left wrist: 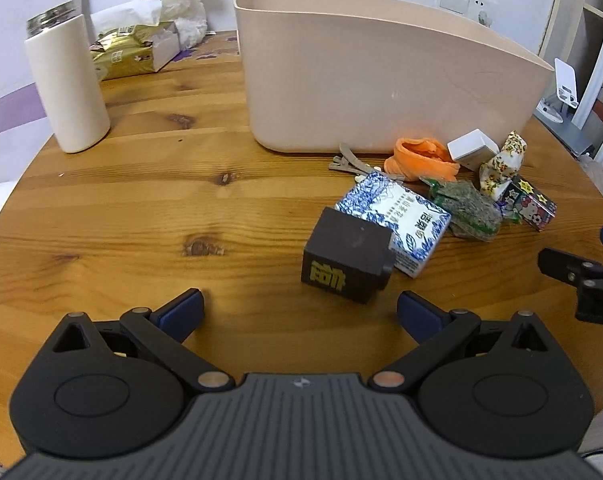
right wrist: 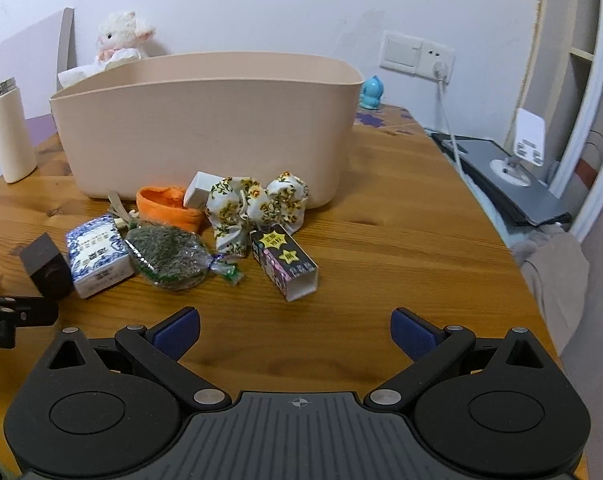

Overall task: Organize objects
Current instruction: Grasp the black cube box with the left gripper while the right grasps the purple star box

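— What did the place look like?

— A round wooden table stood against a pale wall, with a wall socket behind it and a plush lamb at the back. A beige plastic bin sat upright on the table, straight ahead of both pairs of jaws.

— And the jaws themselves?

— The left gripper hovered low over the wood with its jaws spread wide and nothing between them. The right gripper was the same: jaws wide apart, empty.

— Where were the things to be sorted?

— All on the table, outside the bin, in a loose heap at the foot of its front wall. Just beyond the left jaws, slightly to their right, stood a dark brown box, touching a blue-and-white patterned box behind it. Ahead of the right jaws and a little left lay a bag of dried green herbs; almost dead ahead lay a small black carton with yellow stars, its open end toward the camera. Farther on were a floral scrunchie, an orange cloth, a small white block and beige hair clips, close to the bin.

— Anything off to the side?

— A white flask, far left of the left jaws, well apart from the heap.
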Available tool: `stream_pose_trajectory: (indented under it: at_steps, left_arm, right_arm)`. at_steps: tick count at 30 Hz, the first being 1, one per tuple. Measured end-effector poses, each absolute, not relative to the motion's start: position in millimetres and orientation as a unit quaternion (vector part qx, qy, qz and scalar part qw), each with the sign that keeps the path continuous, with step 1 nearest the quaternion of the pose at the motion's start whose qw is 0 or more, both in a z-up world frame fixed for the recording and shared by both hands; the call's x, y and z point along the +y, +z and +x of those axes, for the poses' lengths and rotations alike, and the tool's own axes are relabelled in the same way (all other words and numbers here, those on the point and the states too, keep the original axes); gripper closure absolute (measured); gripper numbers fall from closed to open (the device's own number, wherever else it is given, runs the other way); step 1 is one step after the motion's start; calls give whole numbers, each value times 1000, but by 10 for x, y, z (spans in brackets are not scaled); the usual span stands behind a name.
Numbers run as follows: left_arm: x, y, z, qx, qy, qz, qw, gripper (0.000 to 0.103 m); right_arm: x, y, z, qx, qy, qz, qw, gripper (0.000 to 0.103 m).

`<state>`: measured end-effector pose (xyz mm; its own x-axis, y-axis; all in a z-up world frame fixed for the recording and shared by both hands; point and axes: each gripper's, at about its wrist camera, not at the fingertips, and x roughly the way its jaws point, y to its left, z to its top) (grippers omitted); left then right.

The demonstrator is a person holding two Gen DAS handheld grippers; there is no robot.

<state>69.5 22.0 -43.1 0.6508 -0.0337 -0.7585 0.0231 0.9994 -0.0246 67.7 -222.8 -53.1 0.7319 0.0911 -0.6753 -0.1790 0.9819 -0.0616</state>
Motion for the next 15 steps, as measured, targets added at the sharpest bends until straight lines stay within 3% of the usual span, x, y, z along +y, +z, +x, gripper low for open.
stream_pose_trajectory:
  at_steps: [4, 12, 15]
  left_arm:
    - [230, -453, 778, 411, -12, 7, 911, 1]
    - [285, -459, 880, 403, -20, 9, 915, 1]
    - [289, -460, 894, 400, -20, 10, 916, 4]
  right_arm:
    - [-2174, -619, 833, 358, 67, -76, 928, 14]
    - [-2150, -659, 1031, 349, 69, -83, 931, 28]
    - [-2131, -649, 1074, 348, 76, -83, 931, 43]
